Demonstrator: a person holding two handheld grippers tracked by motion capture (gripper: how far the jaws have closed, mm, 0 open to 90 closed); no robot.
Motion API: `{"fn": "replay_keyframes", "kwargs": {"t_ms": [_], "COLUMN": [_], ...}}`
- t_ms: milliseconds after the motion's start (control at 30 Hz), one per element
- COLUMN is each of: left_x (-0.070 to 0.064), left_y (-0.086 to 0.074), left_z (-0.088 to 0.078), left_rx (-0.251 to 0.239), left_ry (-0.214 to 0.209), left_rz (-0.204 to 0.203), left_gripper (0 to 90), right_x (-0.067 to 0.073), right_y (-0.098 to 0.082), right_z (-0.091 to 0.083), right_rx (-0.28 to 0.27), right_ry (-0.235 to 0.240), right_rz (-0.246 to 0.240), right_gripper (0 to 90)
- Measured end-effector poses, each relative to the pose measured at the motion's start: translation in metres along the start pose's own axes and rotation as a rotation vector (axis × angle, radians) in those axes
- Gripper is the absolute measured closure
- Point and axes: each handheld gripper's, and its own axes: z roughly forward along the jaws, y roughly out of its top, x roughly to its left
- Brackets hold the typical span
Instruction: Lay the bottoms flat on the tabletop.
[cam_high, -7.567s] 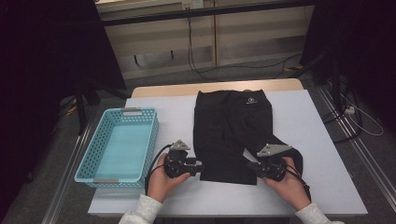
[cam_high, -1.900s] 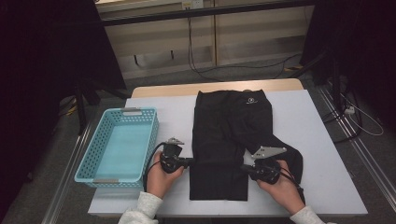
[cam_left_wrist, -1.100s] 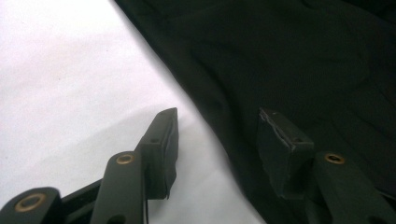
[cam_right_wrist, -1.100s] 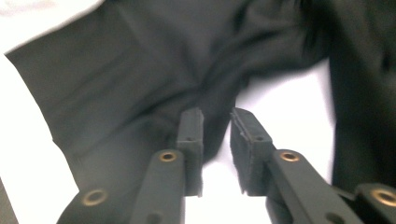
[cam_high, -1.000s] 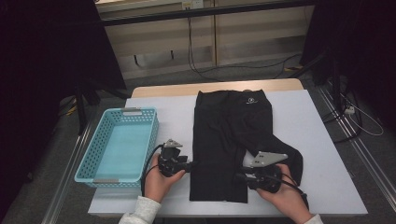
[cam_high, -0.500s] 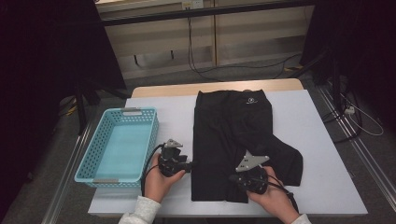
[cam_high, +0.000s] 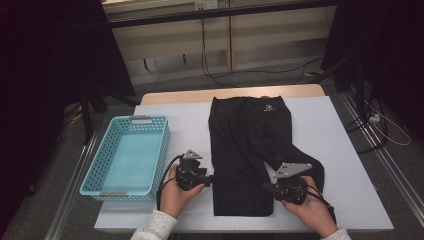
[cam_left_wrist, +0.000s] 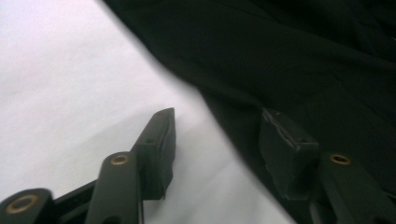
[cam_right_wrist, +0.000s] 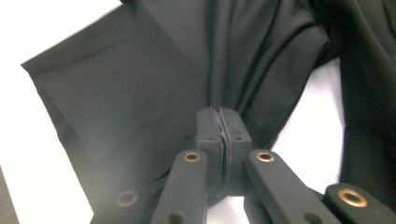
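Observation:
A black garment (cam_high: 250, 140) lies flat on the white table (cam_high: 330, 125), waistband at the far end. My left gripper (cam_high: 212, 178) rests at the garment's left edge near the hem. Its jaws stand open (cam_left_wrist: 217, 121), one over bare table, the other over the black cloth (cam_left_wrist: 303, 56). My right gripper (cam_high: 266, 186) sits on the garment's lower right part. It is shut (cam_right_wrist: 223, 112) on a pinched fold of the black fabric (cam_right_wrist: 140, 93), which gathers into pleats at the pads.
A light blue plastic basket (cam_high: 90, 175) stands on the table's left side, beside my left hand. Bare white table lies to the right of the garment. Cables and dark stands occupy the floor beyond the table.
My right gripper slid left onto the garment, then came back to the right with a fold of fabric pinched in it. The left gripper stayed in place.

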Motion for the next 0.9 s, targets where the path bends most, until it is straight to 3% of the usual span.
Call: {"fn": "replay_keyframes", "kwargs": {"t_ms": [133,200,267,433,533,633,767,900], "left_x": [-0.004,-0.005,-0.009,-0.01,-0.006,0.01,0.027,0.033], "left_y": [0.002,0.002,0.003,0.005,0.006,0.007,0.005,0.003], "left_z": [0.002,0.005,0.007,0.01,0.006,-0.013,-0.033,-0.041], "left_rx": [0.014,0.022,0.026,0.039,0.05,0.027,0.028,0.039], "left_ry": [-0.011,-0.053,-0.036,-0.066,-0.074,-0.082,-0.075,-0.038], "left_rz": [-0.001,-0.021,-0.002,-0.037,-0.063,-0.124,-0.171,-0.178], "left_gripper": [60.0,67.0,72.1,88.6,89.5,89.9,90.0,90.0], "right_x": [-0.006,-0.005,-0.004,-0.003,-0.002,-0.001,0.006,0.018], "right_y": [-0.005,-0.005,-0.005,-0.005,-0.004,-0.002,0.006,0.016], "right_z": [-0.002,-0.001,0.001,0.003,0.003,0.004,0.012,0.023], "right_rx": [0.002,0.001,0.006,0.007,-0.004,-0.02,-0.055,-0.079], "right_ry": [0.0,0.0,0.002,0.006,0.014,0.029,0.078,0.104], "right_rz": [0.025,0.026,0.023,0.021,0.026,0.036,0.051,0.042], "right_gripper": [88.1,88.1,88.1,88.1,88.1,88.1,88.1,88.1]}}
